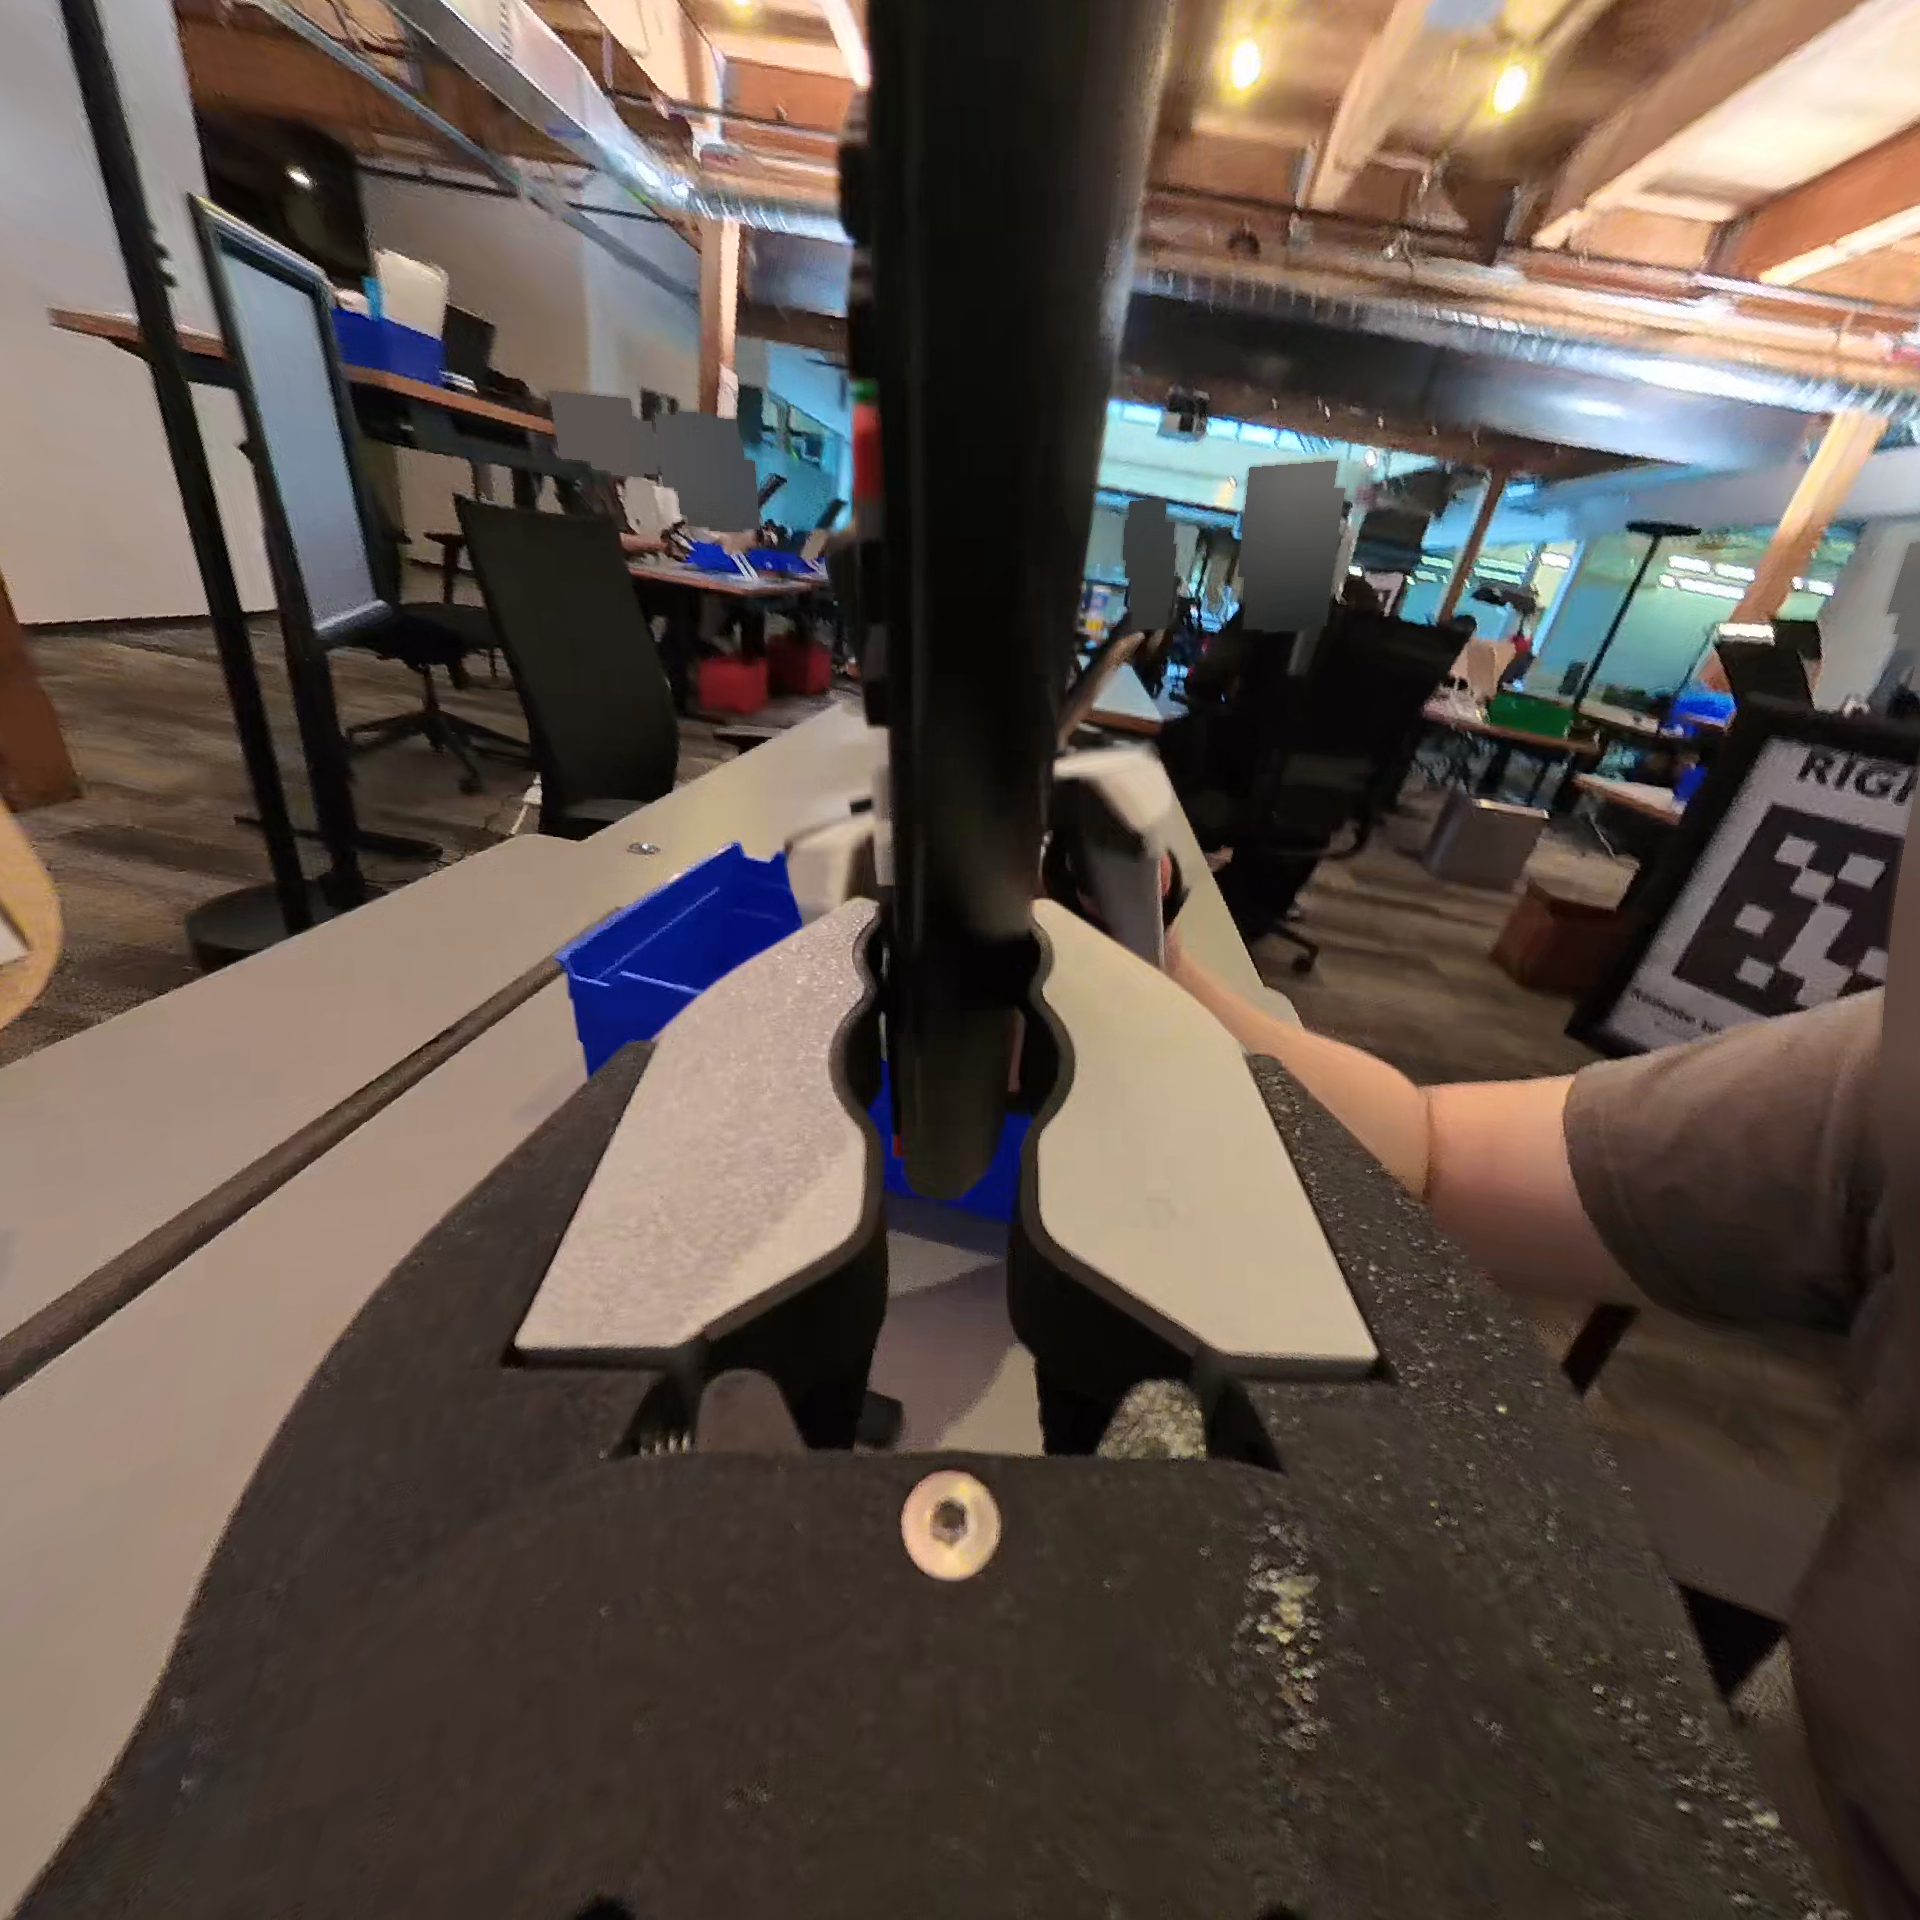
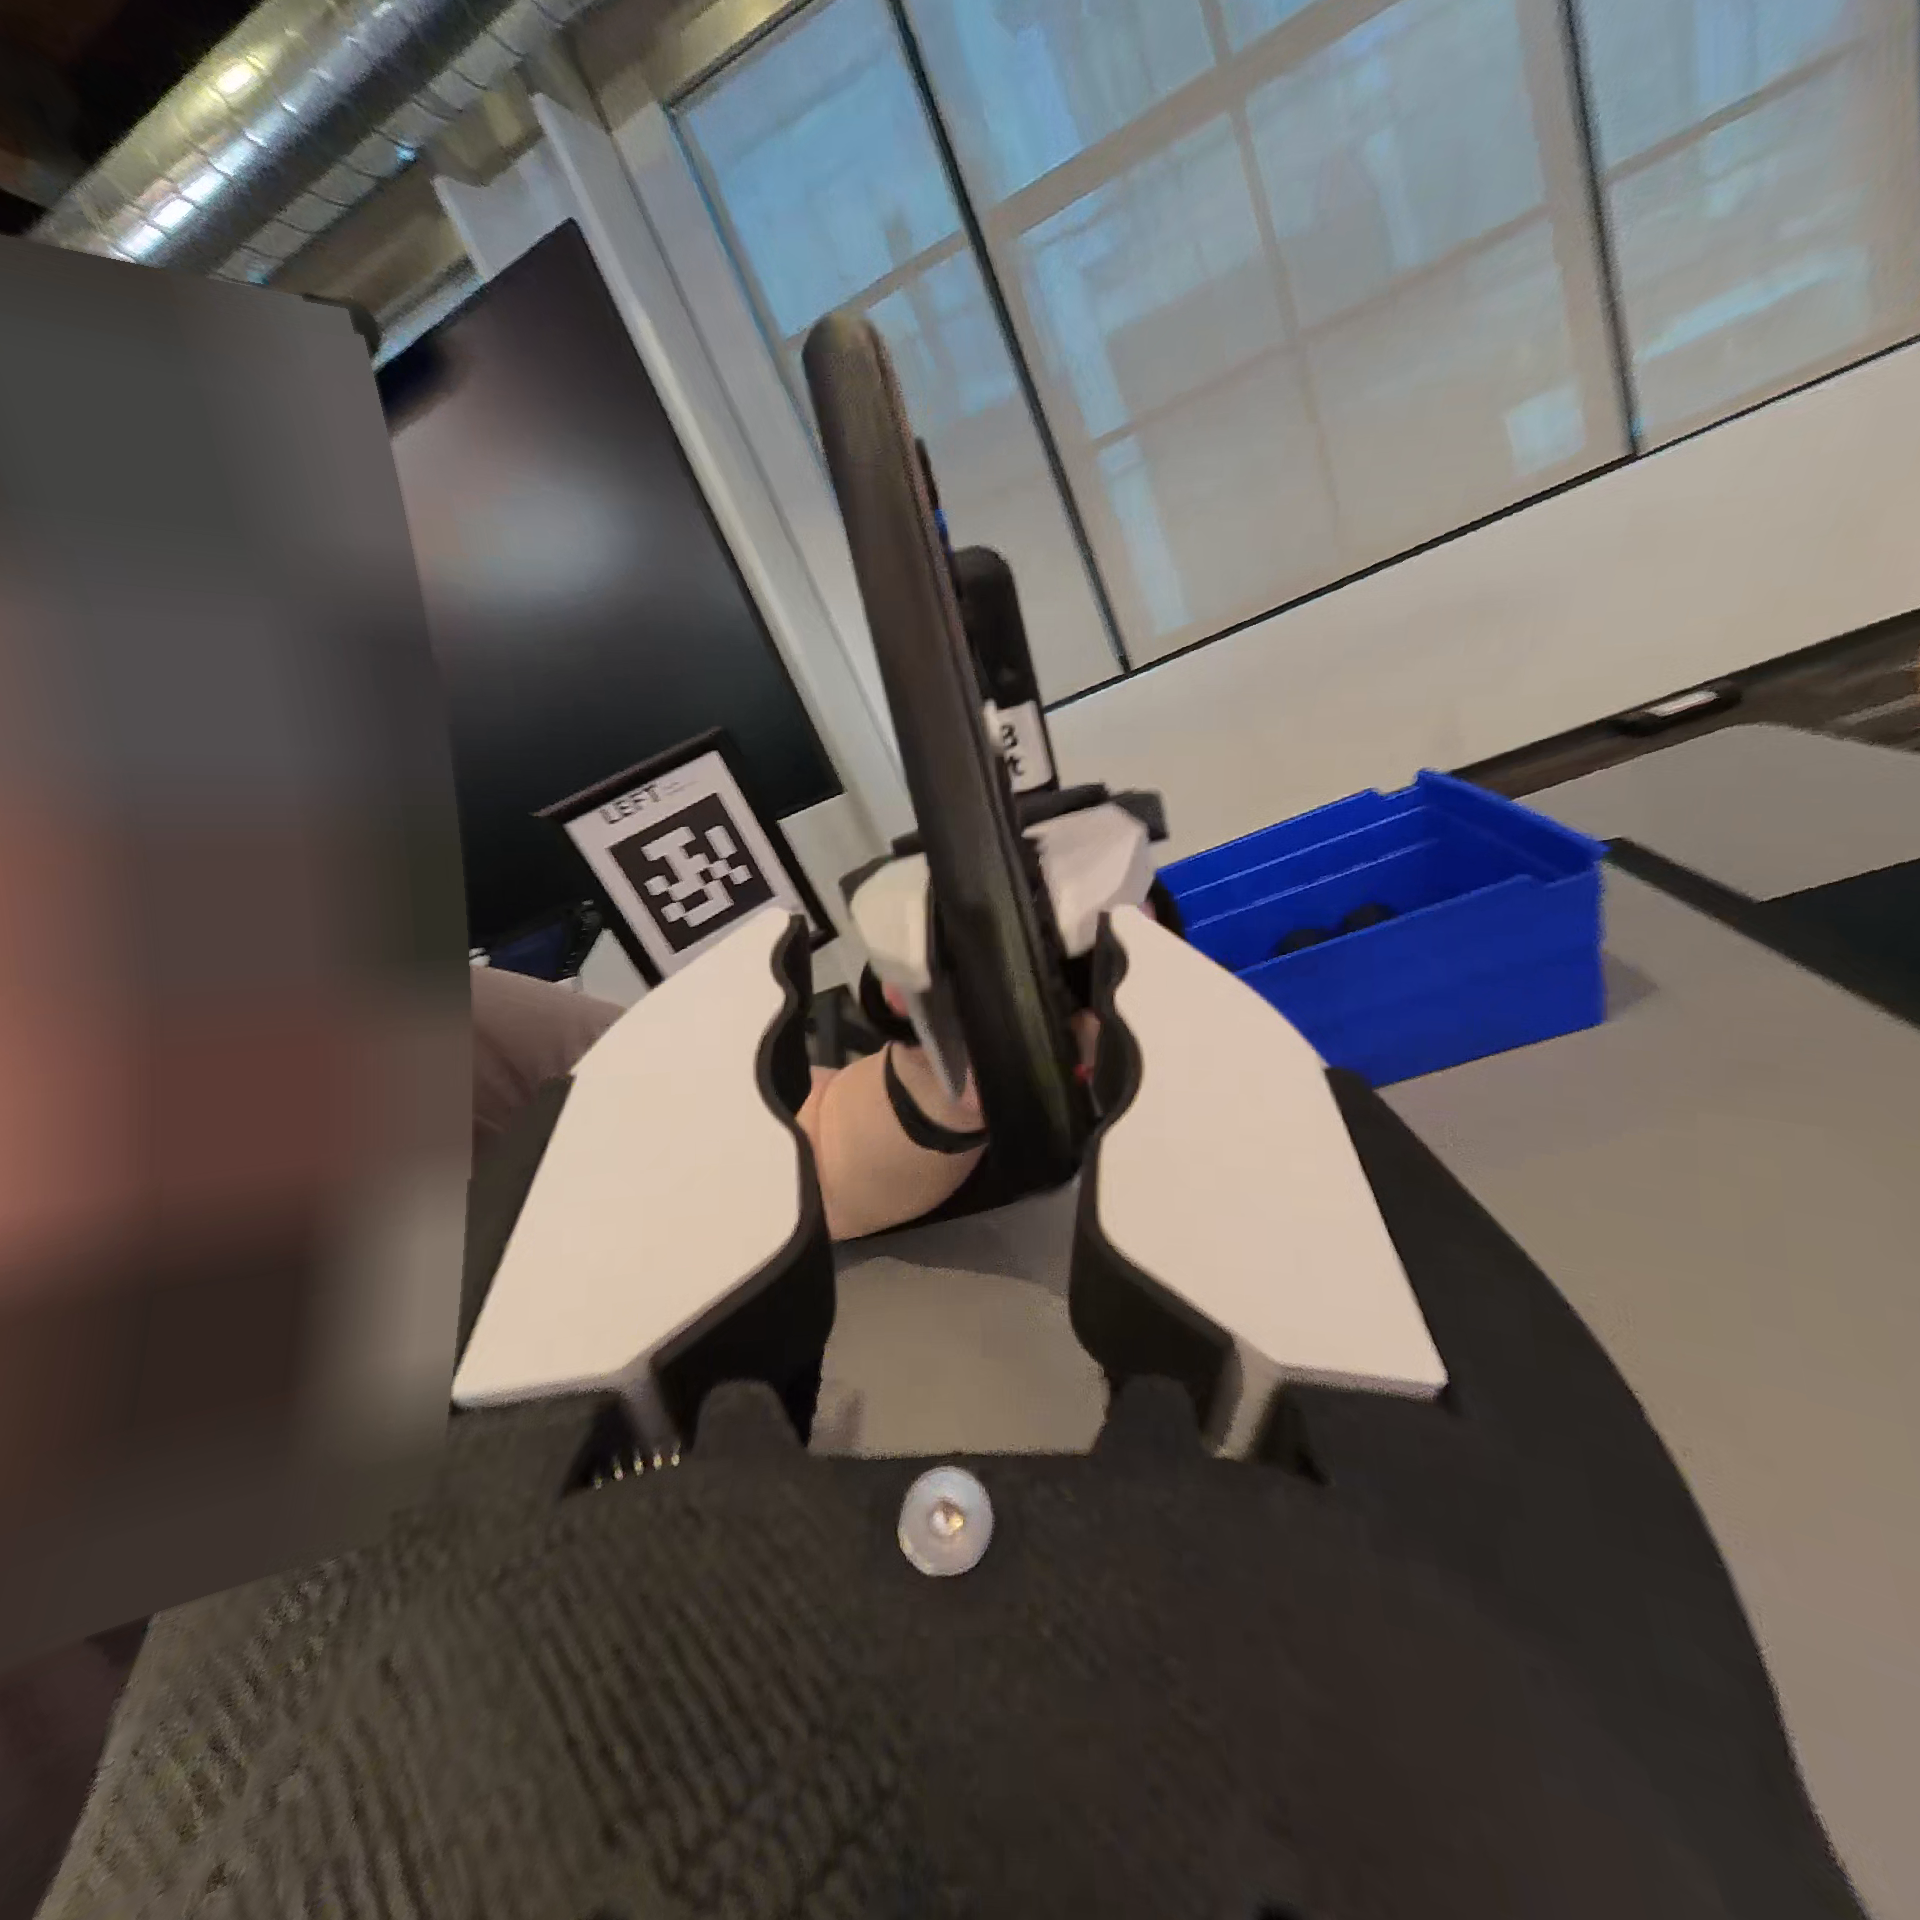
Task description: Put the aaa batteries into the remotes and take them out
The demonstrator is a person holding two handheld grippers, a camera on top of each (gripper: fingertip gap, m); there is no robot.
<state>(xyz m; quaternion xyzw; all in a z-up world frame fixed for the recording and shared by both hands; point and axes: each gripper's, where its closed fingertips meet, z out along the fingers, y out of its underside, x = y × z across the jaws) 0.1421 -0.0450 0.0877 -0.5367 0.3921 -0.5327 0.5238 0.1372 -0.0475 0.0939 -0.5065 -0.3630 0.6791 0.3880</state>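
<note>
Remote (image 1: 987, 520), upright, sits clenched in left gripper (image 1: 954, 1039); right gripper (image 2: 951, 1029), released around it, should close squarely at twelve o'clock.

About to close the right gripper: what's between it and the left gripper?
The black remote, upright and edge-on, clamped by the left gripper and standing in the open right gripper's gap. The right wrist view shows it.

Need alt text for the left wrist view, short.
The left gripper is shut on a black remote held upright, its jaws clamping the lower end. Behind it a blue bin sits on the grey table; the right gripper is beyond the remote.
</note>
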